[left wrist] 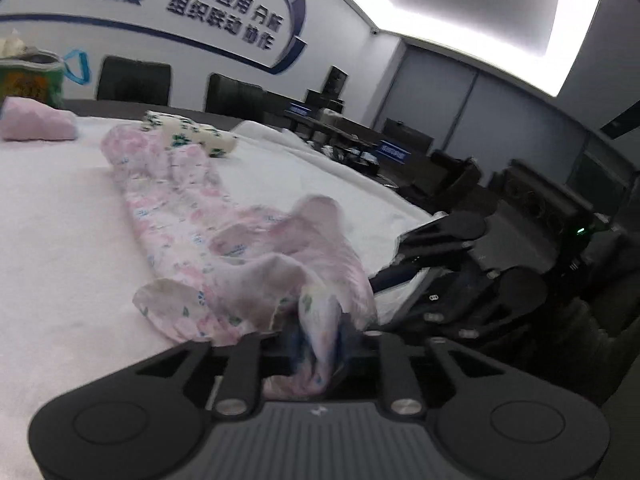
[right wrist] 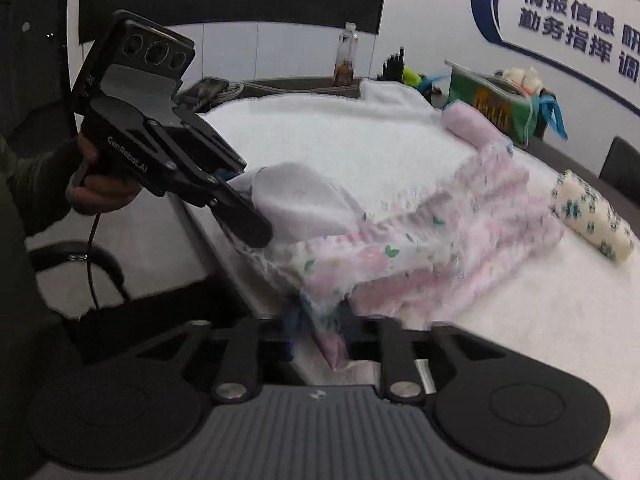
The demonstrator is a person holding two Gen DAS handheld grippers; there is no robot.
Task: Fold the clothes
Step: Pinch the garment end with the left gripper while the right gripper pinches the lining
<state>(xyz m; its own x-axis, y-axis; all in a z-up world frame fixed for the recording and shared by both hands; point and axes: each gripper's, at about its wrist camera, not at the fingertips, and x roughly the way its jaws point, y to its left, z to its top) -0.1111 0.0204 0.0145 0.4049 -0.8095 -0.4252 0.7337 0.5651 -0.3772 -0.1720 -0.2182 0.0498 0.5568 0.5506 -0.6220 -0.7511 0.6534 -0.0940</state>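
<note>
A: Where is the garment (left wrist: pixel 224 240)?

B: On the white cover (left wrist: pixel 60 240) of the table, stretched from the near edge toward the far side. Its near end is lifted off the cover, bunched and blurred.

A: Who has it?

B: Both grippers. The left gripper (left wrist: pixel 320 340) has a fold of the floral cloth between its fingers, and the cloth hangs down past them. In the right wrist view the same gripper comes in from the left, a hand (right wrist: pixel 100 184) on its handle, its tips buried in the pale inside of the cloth.

A: And the right gripper (right wrist: pixel 320 328)?

B: Closed on a pinch of the same cloth at the near edge, with a narrow tail hanging below its fingers. It sits just beside the left one.

A: Anything else on the cover?

B: A pink roll (left wrist: pixel 38 124) near the far edge, and a cream roll (left wrist: pixel 192 136) with green print beside the garment's far end. A green bag (right wrist: pixel 496 104) stands behind the pink roll, off the cover. A bottle (right wrist: pixel 347 54) stands at the far side of the table.
</note>
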